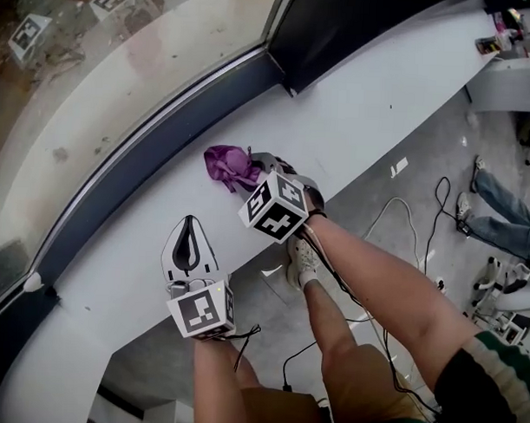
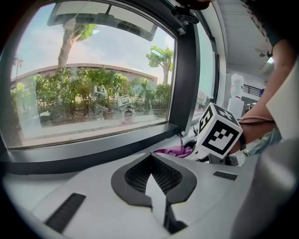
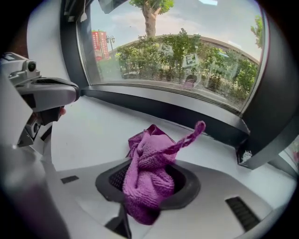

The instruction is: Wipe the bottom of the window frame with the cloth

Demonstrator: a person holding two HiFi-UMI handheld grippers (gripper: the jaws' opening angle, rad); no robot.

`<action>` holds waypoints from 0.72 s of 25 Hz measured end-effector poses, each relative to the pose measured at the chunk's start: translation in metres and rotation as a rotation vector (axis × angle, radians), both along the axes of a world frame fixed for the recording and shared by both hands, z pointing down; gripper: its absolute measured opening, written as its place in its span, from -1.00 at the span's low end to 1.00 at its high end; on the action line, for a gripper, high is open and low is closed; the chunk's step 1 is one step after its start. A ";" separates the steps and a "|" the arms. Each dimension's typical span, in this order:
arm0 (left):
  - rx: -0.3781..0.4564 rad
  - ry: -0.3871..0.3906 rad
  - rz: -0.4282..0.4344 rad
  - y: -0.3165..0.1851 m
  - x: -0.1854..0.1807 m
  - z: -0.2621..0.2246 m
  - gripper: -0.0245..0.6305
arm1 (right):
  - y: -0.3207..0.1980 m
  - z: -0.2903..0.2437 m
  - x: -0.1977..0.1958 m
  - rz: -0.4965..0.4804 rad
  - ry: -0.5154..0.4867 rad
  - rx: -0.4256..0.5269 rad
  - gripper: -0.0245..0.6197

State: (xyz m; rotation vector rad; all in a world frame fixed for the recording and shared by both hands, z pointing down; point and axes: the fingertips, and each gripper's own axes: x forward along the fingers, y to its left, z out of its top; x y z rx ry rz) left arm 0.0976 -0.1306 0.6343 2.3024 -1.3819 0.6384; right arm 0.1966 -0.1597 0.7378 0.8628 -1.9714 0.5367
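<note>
Right tongs [image 3: 148, 173] clamp cloth [image 3: 147, 151] on sill [image 1: 355, 123] beside dark frame [image 1: 163, 135]; left tongs [image 2: 150, 159] together.

Brightly daylit from the window [image 3: 177, 51] ahead of the right gripper [image 3: 148, 163]; softly shadowed beneath; bowed and blackened at gripper-view edges; blurred nearest the lens.

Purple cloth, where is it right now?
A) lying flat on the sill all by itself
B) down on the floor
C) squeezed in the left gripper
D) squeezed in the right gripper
D: in the right gripper view the purple cloth sits bunched between the jaws of the right gripper, while the left gripper has its jaws together on nothing.
</note>
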 end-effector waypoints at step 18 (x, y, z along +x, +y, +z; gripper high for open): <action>0.019 0.013 0.102 -0.018 0.107 0.007 -0.92 | -0.025 -0.002 0.153 0.091 0.099 0.046 -0.47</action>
